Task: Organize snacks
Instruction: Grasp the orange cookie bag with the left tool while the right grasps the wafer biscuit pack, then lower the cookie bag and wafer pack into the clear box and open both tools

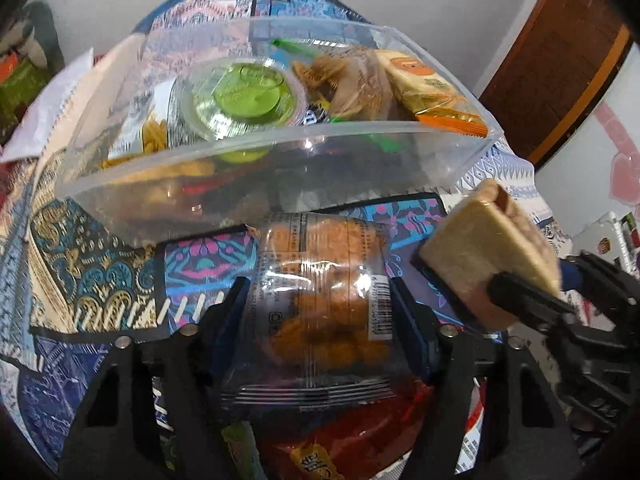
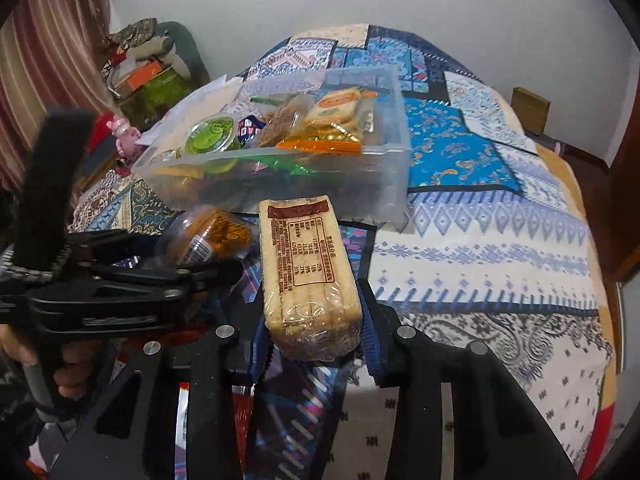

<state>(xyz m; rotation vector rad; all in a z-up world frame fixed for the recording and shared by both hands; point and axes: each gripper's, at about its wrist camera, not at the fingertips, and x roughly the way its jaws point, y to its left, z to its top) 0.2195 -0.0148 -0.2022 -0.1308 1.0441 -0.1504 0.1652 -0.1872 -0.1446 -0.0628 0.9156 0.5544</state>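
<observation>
A clear plastic bin (image 1: 240,184) (image 2: 360,184) stands on the patterned bed quilt, holding a green-lidded cup (image 1: 248,96) (image 2: 210,134), an orange cracker pack (image 1: 424,80) (image 2: 340,116) and other snacks. My left gripper (image 1: 316,292) is shut on a clear bag of orange-brown snacks (image 1: 320,300), held just in front of the bin; the bag also shows in the right wrist view (image 2: 208,236). My right gripper (image 2: 312,312) is shut on a wrapped beige wafer block (image 2: 308,272), which also shows in the left wrist view (image 1: 480,256), right of the bag and near the bin's front right corner.
A red snack bag (image 1: 340,440) and a green packet (image 1: 240,452) lie below the left gripper. A white paper (image 1: 44,112) lies left of the bin. Cluttered boxes and bags (image 2: 148,76) stand beyond the bed's left side. A wooden door (image 1: 560,60) is at the right.
</observation>
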